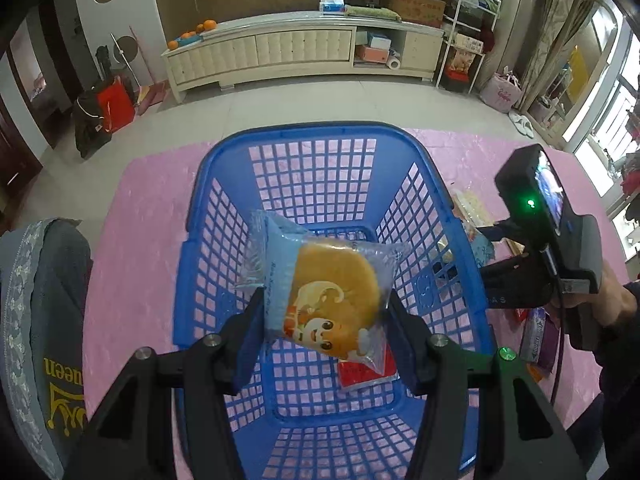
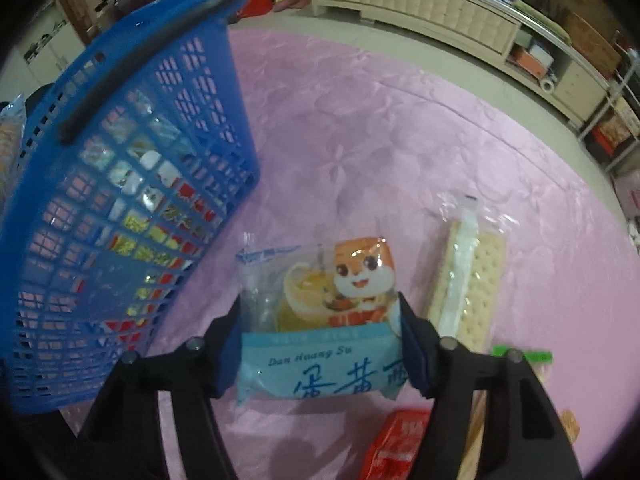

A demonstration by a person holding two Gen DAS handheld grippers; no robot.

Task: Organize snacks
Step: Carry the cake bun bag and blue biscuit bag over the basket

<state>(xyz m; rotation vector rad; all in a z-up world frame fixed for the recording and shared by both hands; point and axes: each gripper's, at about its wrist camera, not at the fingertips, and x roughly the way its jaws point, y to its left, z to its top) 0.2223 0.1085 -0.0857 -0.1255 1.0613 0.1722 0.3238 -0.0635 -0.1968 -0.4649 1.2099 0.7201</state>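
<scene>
Left fingers clamp crinkly round pastry packet; right fingers squeeze glossy yolk-pastry packet

Basket mouth stands open; one red packet inside.

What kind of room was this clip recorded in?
Most likely a home living room: a long cream TV-style cabinet stands against the far wall with oranges on it, and slippers lie on the tiled floor.
</scene>
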